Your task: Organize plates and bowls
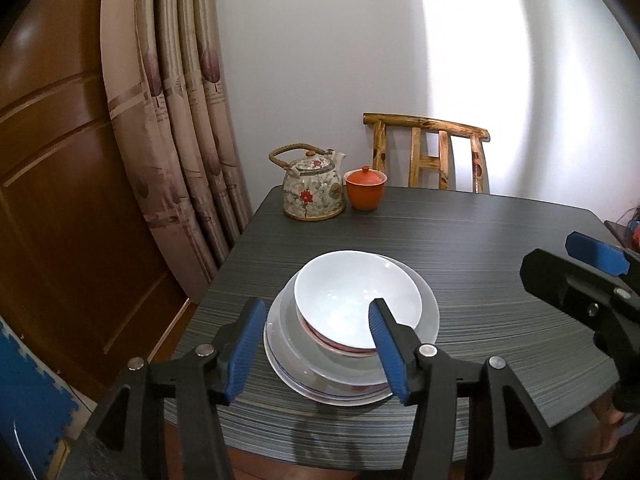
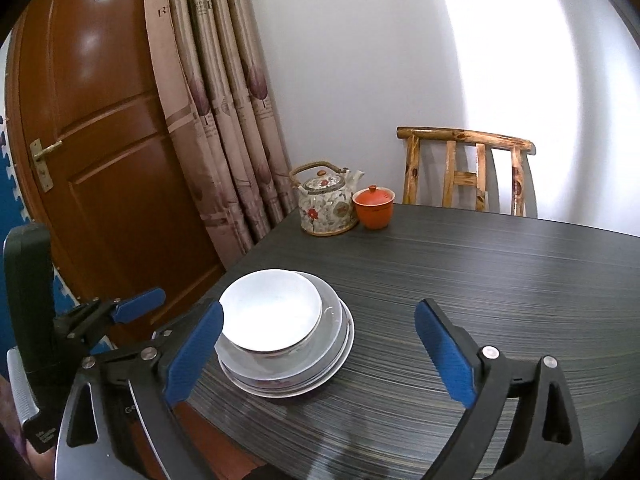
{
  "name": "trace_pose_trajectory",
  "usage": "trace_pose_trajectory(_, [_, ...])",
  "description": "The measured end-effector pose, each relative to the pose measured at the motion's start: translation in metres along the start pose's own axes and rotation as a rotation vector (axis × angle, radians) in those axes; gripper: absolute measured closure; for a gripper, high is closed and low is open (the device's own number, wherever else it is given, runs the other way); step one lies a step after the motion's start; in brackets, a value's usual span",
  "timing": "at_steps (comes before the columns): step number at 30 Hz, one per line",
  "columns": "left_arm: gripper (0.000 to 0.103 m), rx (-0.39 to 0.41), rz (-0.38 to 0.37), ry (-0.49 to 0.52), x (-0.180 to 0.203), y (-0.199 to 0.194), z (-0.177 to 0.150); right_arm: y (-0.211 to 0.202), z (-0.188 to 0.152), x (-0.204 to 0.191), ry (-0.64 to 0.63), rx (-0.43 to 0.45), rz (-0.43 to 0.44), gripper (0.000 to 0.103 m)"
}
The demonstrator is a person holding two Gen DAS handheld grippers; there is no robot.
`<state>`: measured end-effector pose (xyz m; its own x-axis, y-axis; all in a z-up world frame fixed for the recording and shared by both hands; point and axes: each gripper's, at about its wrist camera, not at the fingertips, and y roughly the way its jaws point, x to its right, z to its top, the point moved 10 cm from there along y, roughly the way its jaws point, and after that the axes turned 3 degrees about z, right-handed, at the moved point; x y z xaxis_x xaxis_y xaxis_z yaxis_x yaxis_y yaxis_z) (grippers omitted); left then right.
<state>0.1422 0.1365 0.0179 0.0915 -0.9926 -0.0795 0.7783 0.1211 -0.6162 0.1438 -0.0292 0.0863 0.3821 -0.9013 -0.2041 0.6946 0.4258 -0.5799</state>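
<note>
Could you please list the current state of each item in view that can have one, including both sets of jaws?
White bowl: upright, empty, nested on top of the stack.
Plates: stacked on the table, under the bowl.
Teapot: upright, lid on.
Orange cup: upright, lid on.
Door: closed.
Left gripper: jaws open, holding nothing.
Right gripper: jaws open wide, holding nothing.
</note>
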Motion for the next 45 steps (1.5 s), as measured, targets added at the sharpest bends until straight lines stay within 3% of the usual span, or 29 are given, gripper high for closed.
trace_pose_trajectory(12, [0.046,-0.018,-0.053,-0.003,0.0074,-0.0016,-0.0033,-0.0032,-0.0036,0.0003,0.010,-0.012,-0.001,0.005])
trace_pose_trajectory(24, [0.045,-0.015,-0.045,-0.022,0.0051,-0.0028,-0.0031,-0.0052,-0.0076,0.0008,0.019,-0.018,0.003,0.004])
trace_pose_trajectory(38, [0.027,-0.013,-0.023,0.002,0.0088,-0.0028,-0.0052,-0.0041,-0.0094,0.0032,0.020,-0.031,0.012,0.003])
trace_pose_trajectory(45, [0.025,-0.017,-0.018,-0.005,0.0071,-0.0013,-0.0056,-0.0033,-0.0088,0.0071,0.027,-0.036,0.018,0.003])
